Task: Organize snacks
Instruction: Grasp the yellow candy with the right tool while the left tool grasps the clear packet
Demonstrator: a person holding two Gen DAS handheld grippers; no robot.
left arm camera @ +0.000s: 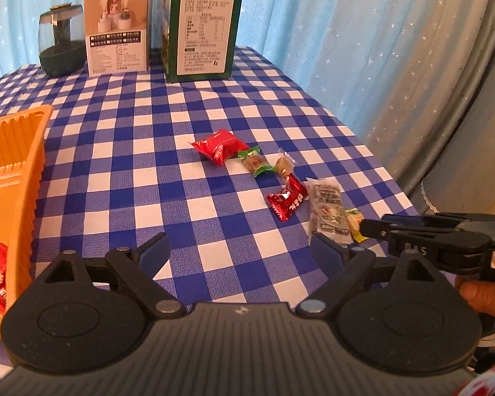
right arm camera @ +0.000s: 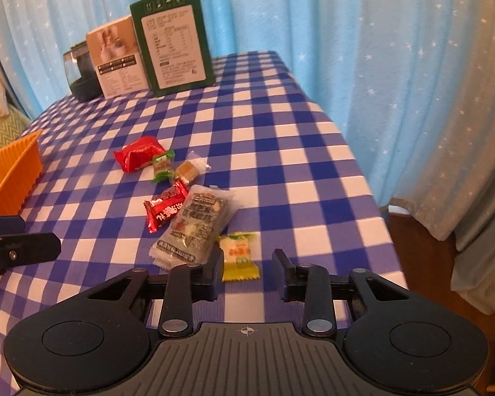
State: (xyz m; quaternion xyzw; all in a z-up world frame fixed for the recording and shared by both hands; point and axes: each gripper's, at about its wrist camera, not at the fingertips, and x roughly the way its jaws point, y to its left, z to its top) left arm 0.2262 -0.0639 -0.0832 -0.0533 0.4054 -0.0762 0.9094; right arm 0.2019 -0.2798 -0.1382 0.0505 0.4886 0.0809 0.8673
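Both grippers are black — round side discs, ribbed grey housing, silver rivets, blue-padded fingers (left arm camera: 155, 250).

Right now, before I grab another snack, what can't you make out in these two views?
- Orange tray: cut off by the left edge in both views, so most of its contents are unseen.
- Yellow candy: in the left view, mostly hidden behind the right tool.
- Green box: label print too small to read.
- Dark jar: in the right view, half hidden behind the beige box.

Snacks (left arm camera: 280, 178) lie mid-table, right of the tray (left arm camera: 13, 171) — boxes (left arm camera: 201, 29) behind.
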